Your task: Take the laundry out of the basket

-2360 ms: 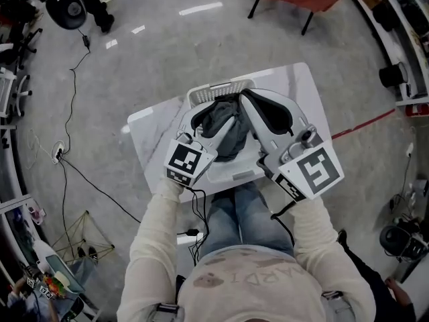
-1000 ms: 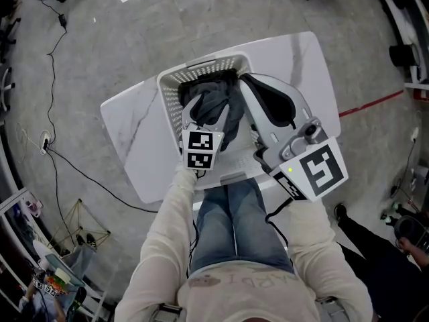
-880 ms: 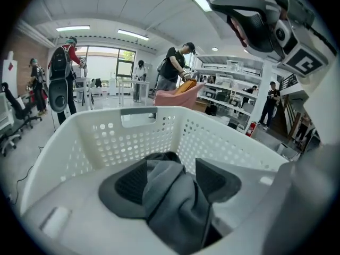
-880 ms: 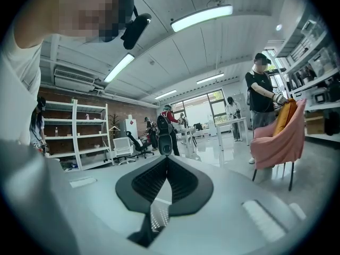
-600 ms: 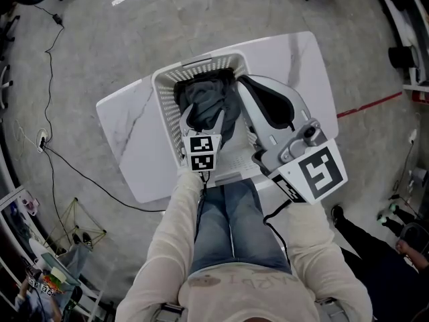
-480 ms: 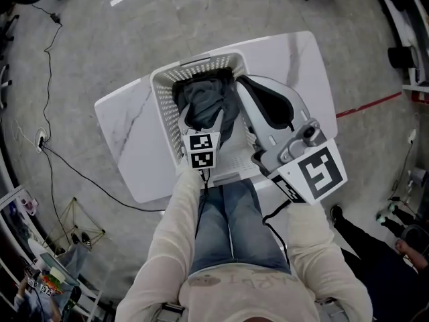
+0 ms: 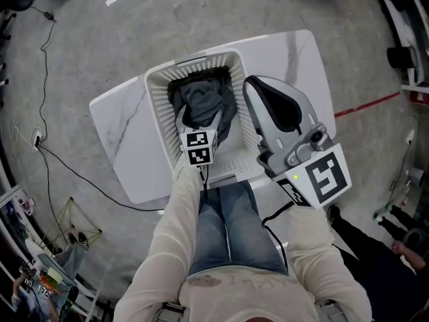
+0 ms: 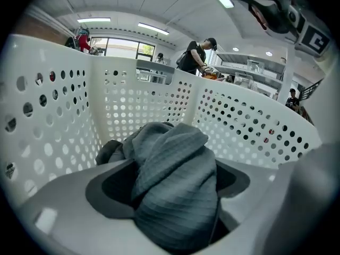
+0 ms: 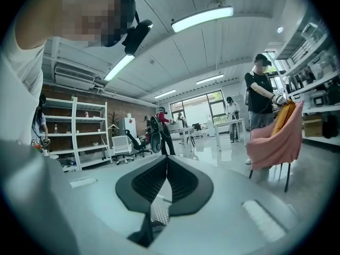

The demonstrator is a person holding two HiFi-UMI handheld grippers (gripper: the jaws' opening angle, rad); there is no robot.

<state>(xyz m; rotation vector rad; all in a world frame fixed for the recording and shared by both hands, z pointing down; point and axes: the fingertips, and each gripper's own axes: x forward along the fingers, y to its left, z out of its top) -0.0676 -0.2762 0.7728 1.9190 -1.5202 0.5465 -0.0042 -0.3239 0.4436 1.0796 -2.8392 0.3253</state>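
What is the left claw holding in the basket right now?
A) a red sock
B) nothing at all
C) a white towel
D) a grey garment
D: the left claw is closed around a bunched grey garment inside the white basket.

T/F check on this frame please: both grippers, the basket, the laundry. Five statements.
1. The left gripper has the grey cloth between its jaws. True.
2. The right gripper has its jaws wide apart. False: they meet at the tips with nothing between them.
3. The basket stands on the floor. False: it stands on the white table.
4. The grey cloth lies inside the basket. True.
5. The right gripper reaches into the basket. False: it is outside it, above the table on the person's right.
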